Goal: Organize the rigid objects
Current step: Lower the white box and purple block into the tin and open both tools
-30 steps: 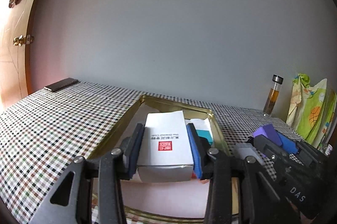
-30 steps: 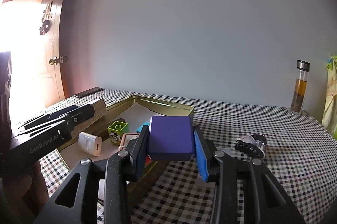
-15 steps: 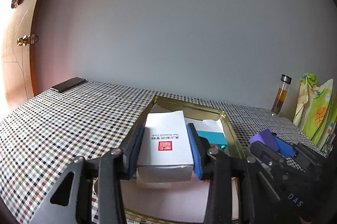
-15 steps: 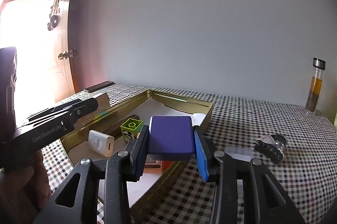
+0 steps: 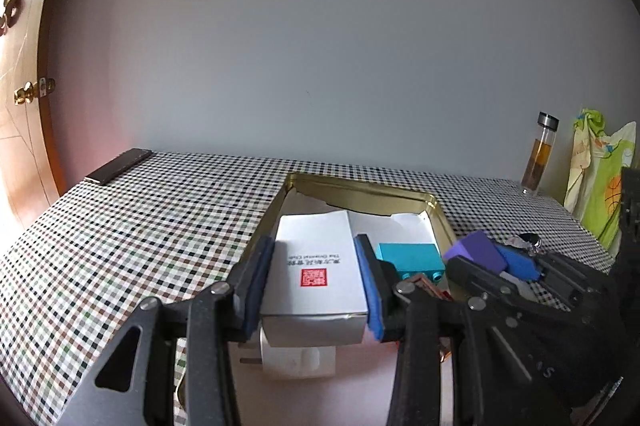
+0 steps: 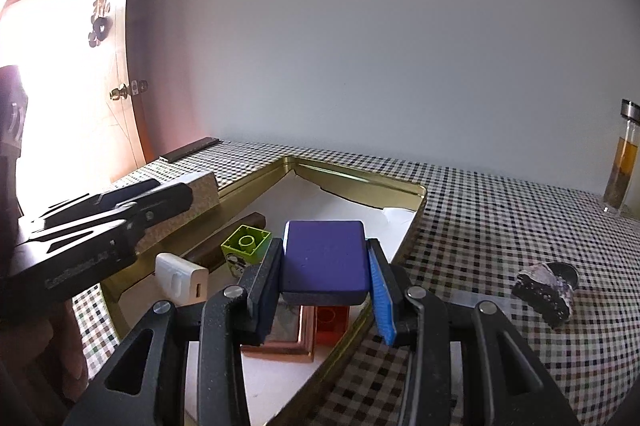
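Purple block (image 6: 324,260) farther over tray (image 6: 356,182)

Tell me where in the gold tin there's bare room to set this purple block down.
The bare patch is the white liner toward the gold tin's far corner, beyond the green brick. The near end is crowded: white charger, copper frame and red brick sit under the purple block.

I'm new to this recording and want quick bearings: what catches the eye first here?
Two held objects dominate: the left gripper has its jaws closed on a white box with a red stamp, and the right gripper clamps a purple block, both above the gold tin tray on the checkered tablecloth. Inside the tray lie a green toy brick and a white charger.
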`<move>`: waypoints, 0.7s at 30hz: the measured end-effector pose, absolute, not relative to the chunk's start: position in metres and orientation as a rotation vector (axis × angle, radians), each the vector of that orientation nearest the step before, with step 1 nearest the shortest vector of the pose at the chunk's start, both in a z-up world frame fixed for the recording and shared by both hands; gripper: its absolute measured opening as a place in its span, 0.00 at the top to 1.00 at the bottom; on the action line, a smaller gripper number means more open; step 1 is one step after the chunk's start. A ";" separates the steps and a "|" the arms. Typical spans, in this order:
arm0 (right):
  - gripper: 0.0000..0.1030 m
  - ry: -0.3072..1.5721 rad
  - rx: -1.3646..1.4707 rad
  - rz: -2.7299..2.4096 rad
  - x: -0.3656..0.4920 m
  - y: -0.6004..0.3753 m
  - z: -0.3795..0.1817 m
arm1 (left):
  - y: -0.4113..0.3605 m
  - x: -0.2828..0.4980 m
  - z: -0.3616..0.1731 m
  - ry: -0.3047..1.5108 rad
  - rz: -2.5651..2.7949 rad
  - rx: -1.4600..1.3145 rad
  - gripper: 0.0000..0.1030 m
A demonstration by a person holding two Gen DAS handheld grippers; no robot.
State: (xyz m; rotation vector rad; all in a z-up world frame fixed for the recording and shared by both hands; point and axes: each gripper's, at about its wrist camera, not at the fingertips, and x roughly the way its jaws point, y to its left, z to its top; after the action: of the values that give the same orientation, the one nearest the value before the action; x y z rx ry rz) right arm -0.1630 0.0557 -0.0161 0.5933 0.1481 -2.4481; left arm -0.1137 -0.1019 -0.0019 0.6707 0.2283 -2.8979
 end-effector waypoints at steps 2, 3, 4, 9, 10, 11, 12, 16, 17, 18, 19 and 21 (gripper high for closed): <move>0.59 0.137 0.610 -2.444 -0.170 0.053 -0.016 | -0.103 -0.118 -0.001 0.222 -2.893 0.682 0.61; 0.59 0.130 0.617 -2.441 -0.173 0.052 -0.016 | -0.105 -0.120 0.000 0.217 -2.889 0.686 0.61; 0.59 0.125 0.621 -2.440 -0.175 0.051 -0.016 | -0.106 -0.122 0.000 0.214 -2.888 0.691 0.61; 0.59 0.139 0.642 -2.428 -0.181 0.040 -0.017 | -0.112 -0.133 0.001 0.213 -2.873 0.739 0.61; 0.59 0.146 0.651 -2.425 -0.183 0.037 -0.018 | -0.112 -0.135 0.001 0.208 -2.869 0.747 0.61; 0.59 0.151 0.657 -2.422 -0.184 0.035 -0.019 | -0.112 -0.137 0.000 0.205 -2.866 0.759 0.61; 0.59 0.155 0.660 -2.419 -0.185 0.033 -0.020 | -0.112 -0.139 -0.001 0.203 -2.863 0.768 0.61; 0.59 0.171 0.658 -2.420 -0.188 0.028 -0.020 | -0.111 -0.147 -0.003 0.201 -2.843 0.784 0.61; 0.59 0.173 0.657 -2.422 -0.190 0.026 -0.020 | -0.111 -0.149 -0.004 0.202 -2.837 0.789 0.61; 0.58 0.174 0.658 -2.423 -0.191 0.025 -0.020 | -0.112 -0.150 -0.004 0.201 -2.828 0.792 0.61; 0.58 0.175 0.661 -2.421 -0.192 0.024 -0.020 | -0.111 -0.151 -0.005 0.200 -2.818 0.793 0.61; 0.57 0.183 0.671 -2.413 -0.195 0.023 -0.021 | -0.111 -0.151 -0.005 0.202 -2.799 0.795 0.51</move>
State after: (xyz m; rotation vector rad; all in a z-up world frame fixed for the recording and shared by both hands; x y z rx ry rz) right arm -0.1951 0.0229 -0.0206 0.6706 0.1833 -2.4130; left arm -0.1514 -0.1110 -0.0052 0.7947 0.2016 -2.7990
